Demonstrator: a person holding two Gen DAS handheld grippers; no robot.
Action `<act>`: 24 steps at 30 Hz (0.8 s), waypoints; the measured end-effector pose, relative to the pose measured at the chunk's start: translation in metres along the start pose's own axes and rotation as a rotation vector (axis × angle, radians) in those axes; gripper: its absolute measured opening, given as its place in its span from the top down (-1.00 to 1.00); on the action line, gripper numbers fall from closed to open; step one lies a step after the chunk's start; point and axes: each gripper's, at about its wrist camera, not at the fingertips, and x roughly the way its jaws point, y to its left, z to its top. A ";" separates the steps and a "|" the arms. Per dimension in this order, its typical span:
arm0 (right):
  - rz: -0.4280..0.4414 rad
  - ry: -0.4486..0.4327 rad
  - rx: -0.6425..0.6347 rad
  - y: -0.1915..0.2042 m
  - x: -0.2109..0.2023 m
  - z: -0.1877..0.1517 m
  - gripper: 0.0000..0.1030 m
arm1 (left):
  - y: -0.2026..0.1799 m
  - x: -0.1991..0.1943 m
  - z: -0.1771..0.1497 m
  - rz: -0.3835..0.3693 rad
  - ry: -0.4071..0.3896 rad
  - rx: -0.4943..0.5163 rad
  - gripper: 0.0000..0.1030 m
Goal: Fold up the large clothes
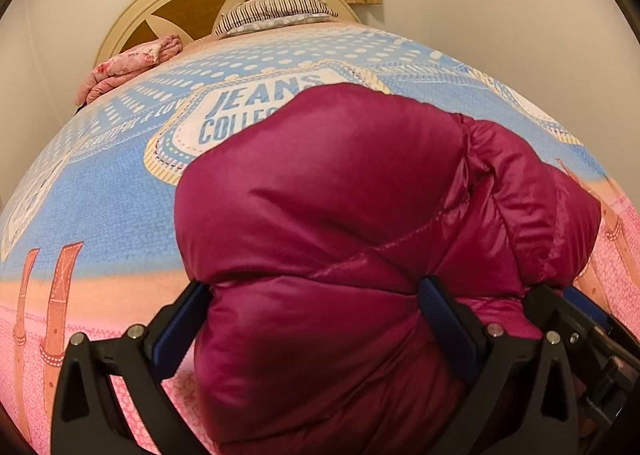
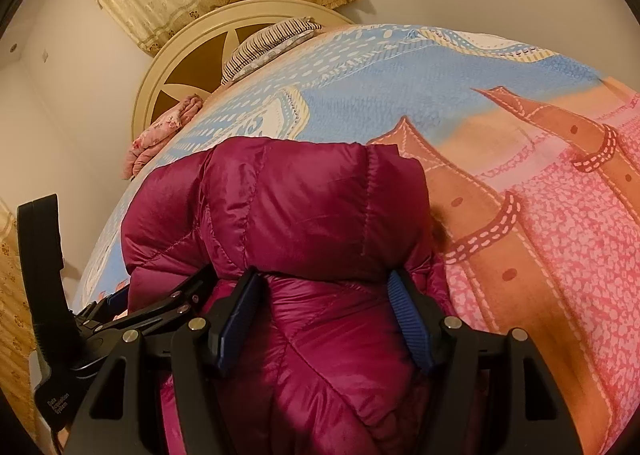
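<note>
The magenta puffer jacket lies bundled on the bed. The left gripper has its fingers spread around a thick fold, pressing it; the right gripper likewise clasps jacket padding between its fingers

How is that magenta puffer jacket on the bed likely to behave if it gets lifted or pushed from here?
The puffer jacket looks puffy and quilted, so probably light for its bulk and springy, inclined to puff back open after a fold. Its shiny shell suggests it may slip. It bulges between the left tongs and right tongs, so likely floppy, sagging wherever unsupported.
</note>
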 end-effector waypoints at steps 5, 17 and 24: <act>0.000 0.002 -0.003 0.001 0.001 -0.001 -0.32 | 0.000 0.000 0.000 0.001 0.000 0.001 -1.00; 0.002 0.020 -0.024 0.002 0.003 0.002 -0.32 | 0.006 -0.003 0.000 -0.030 0.018 -0.007 -1.00; 0.049 -0.136 -0.061 -0.009 -0.051 0.016 -0.32 | 0.058 -0.054 -0.031 -0.156 -0.083 -0.118 -1.00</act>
